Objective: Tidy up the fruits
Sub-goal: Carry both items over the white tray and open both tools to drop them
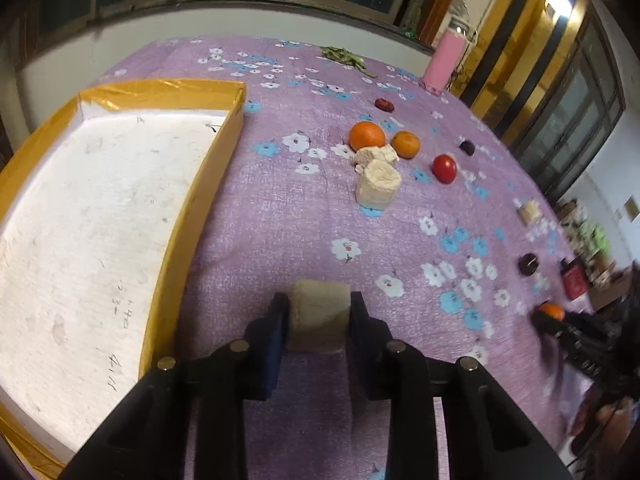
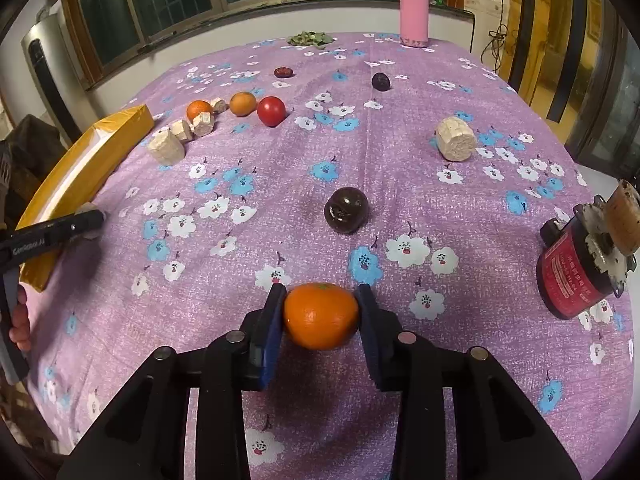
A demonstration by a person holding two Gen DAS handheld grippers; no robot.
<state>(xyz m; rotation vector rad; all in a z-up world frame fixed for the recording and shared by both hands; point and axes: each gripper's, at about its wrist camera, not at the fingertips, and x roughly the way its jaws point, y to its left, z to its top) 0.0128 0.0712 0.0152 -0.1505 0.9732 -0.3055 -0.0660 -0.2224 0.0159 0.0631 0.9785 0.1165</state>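
Tongs, left (image 1: 319, 316): clamped on a beige cork-like cylinder (image 1: 318, 314), low over the desk (image 1: 280, 208), just beside the yellow tray (image 1: 168, 264) | tongs, right (image 2: 320, 312): pads pressed on an orange (image 2: 321, 316) on the floral cloth | dark plum (image 2: 346, 210) beyond it, apart | red tomato (image 2: 271, 111) far, near the tray.

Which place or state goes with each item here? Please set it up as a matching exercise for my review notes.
Things:
1. tangerine
2. beige cylinder
3. pink bottle
4. yellow-edged box

Places or states:
A. standing at the table's far edge
B. clamped in the left gripper
C. empty, white floor showing
D. clamped in the right gripper

Pairs: 1-D, 2-B, 3-A, 4-C
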